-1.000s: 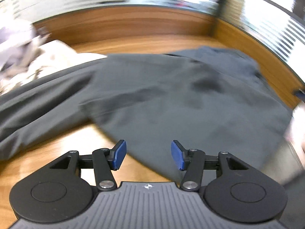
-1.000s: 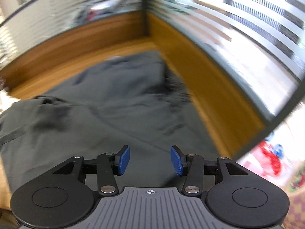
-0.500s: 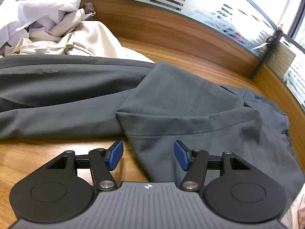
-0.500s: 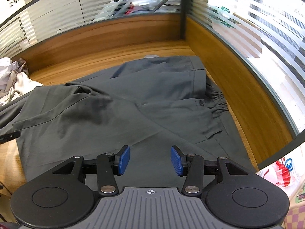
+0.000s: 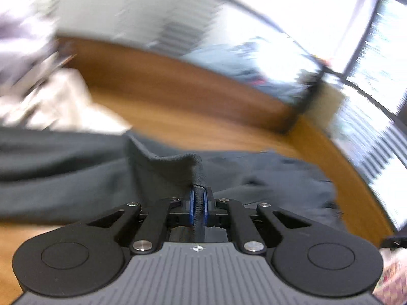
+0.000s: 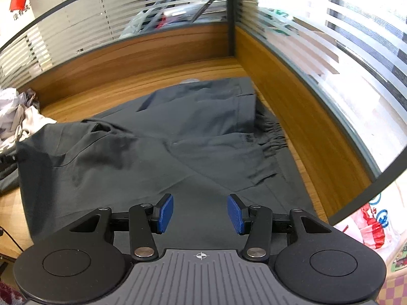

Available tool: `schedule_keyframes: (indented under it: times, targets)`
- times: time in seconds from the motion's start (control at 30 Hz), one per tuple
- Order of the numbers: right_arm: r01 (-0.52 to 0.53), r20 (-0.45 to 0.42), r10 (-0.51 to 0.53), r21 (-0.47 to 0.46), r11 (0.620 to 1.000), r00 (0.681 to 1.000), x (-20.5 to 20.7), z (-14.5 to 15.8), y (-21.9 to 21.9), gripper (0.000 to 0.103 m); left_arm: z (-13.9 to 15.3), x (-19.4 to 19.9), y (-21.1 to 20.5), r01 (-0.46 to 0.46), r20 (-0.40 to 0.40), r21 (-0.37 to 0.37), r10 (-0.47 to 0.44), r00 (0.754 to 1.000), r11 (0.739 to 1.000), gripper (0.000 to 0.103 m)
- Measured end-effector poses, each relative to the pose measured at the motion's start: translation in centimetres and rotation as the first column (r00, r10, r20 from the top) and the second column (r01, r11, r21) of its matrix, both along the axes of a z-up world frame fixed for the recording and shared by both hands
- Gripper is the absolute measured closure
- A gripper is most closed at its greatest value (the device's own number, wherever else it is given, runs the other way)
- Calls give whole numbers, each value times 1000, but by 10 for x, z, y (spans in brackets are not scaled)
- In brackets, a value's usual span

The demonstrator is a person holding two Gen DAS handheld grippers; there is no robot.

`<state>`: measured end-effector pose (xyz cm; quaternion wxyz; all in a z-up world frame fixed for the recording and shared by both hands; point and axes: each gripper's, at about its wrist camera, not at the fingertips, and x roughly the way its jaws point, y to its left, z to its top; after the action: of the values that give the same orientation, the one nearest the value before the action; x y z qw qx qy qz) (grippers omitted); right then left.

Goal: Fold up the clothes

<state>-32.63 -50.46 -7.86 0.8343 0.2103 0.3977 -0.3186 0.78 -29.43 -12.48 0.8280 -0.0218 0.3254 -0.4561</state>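
Note:
Dark grey trousers point(image 6: 157, 152) lie spread on the wooden table point(image 6: 106, 101), waistband point(image 6: 269, 132) at the far right, one leg folded over. In the blurred left wrist view my left gripper point(image 5: 199, 203) is shut on a fold of the trousers' fabric point(image 5: 178, 167) and lifts it into a small peak. My right gripper point(image 6: 201, 212) is open and empty, hovering over the near part of the trousers.
A heap of white and beige clothes point(image 6: 17, 111) lies at the table's left end; it also shows in the left wrist view point(image 5: 51, 96). Wooden walls with glass panels point(image 6: 318, 58) close the back and right sides. A patterned bag point(image 6: 376, 226) sits past the right edge.
My left gripper has shut on a fold of the trousers and raised it. My right gripper has stayed open over the trousers and barely moved.

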Motion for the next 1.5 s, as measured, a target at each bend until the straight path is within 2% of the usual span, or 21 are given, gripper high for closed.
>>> schedule_keyframes:
  times: [0.07,0.23,0.37,0.47,0.57,0.63,0.7,0.77,0.9,1.0,1.17,1.23,1.33,1.5]
  targets:
    - [4,8,-4,9,1000,1000,-8,-2,-7,53,14,-27,-25,72,46,-9,-71,996,997,96]
    - [2,30,-2,17,1000,1000,-29,-6,-23,53,28,-89,-99,231,70,15,-232,970,973,96]
    - [5,46,-6,16,1000,999,-44,-8,-35,53,24,-133,-153,332,100,74,-338,936,941,96]
    - [2,51,-4,21,1000,999,-54,-10,-43,53,7,-156,-184,391,87,128,-403,911,912,91]
    - [-12,49,11,24,1000,999,-61,-14,-51,53,-9,-174,-198,415,92,168,-433,897,894,76]
    - [-27,47,26,24,999,999,-62,-15,-55,53,-12,-183,-197,422,111,178,-444,889,889,54]
    - [-47,46,46,22,999,998,-61,-16,-59,53,-13,-193,-193,422,138,181,-448,883,888,42]
    - [-69,46,68,22,997,997,-59,-17,-60,53,-10,-198,-188,409,167,176,-436,884,896,39]
    - [-120,46,118,32,992,992,-51,-20,-63,53,-6,-191,-168,340,190,181,-372,909,923,37]
    - [-157,46,155,41,987,987,-42,-23,-62,53,-4,-183,-141,263,186,185,-296,937,947,36]
    - [-215,48,212,46,976,976,-25,-26,-60,53,-7,-168,-89,114,183,202,-152,971,973,35]
    - [-231,48,229,49,972,972,-19,-27,-59,52,-10,-161,-67,21,185,212,-62,981,977,35]
    - [-252,42,250,55,966,967,-10,-28,-57,52,-15,-147,-33,-128,192,236,83,978,963,35]
    - [-288,24,287,60,956,958,5,-31,-52,52,-28,-121,19,-318,143,263,289,947,911,35]
